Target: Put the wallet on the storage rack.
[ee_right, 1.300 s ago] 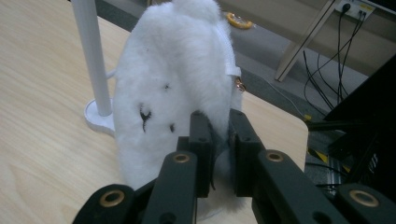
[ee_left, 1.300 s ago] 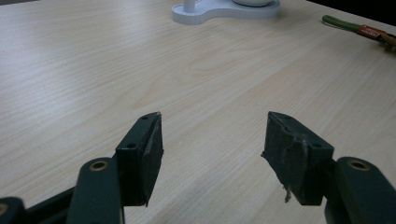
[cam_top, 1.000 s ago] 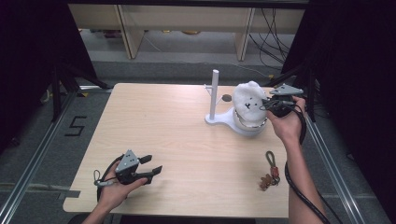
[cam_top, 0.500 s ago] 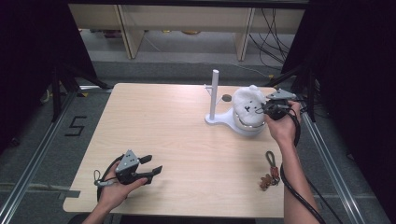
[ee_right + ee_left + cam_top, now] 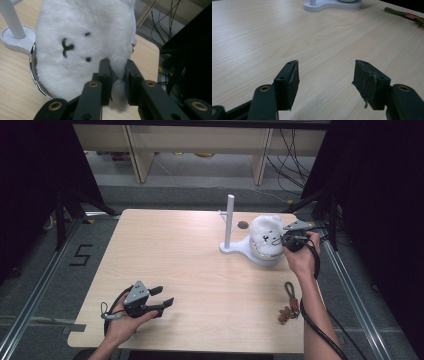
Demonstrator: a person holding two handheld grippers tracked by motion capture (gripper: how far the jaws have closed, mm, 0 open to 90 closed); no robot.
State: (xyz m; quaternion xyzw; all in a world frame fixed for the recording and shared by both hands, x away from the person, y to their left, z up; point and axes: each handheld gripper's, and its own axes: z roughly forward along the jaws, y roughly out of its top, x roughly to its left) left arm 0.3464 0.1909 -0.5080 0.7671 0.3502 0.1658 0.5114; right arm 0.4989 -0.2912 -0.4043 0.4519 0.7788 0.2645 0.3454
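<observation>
Pale wood-grain bench (image 5: 200, 270) fills the middle of the high view. At right of centre one white stand (image 5: 235, 249) with a smooth upright post carries one fluffy white plush toy (image 5: 265, 240) with small black face marks. The right gripper (image 5: 286, 240) sits against the toy's right side, held by a hand reaching up from the lower right, forearm nearly straight. At lower left the left gripper (image 5: 162, 297) rests low over the bench in a curled hand, jaws pointing right. One keychain (image 5: 290, 302) with a dark loop lies near the right edge.

Left gripper view: two black jaws stand wide apart with bare bench between them; one pad (image 5: 368, 82) looks frayed. The stand's base (image 5: 329, 3) shows at the top.

Right gripper view: the jaws have just been opening, yet a tuft of the toy's (image 5: 82, 47) soft fur sits pinched between them. Beneath the toy runs a shiny round rim (image 5: 37, 82)
</observation>
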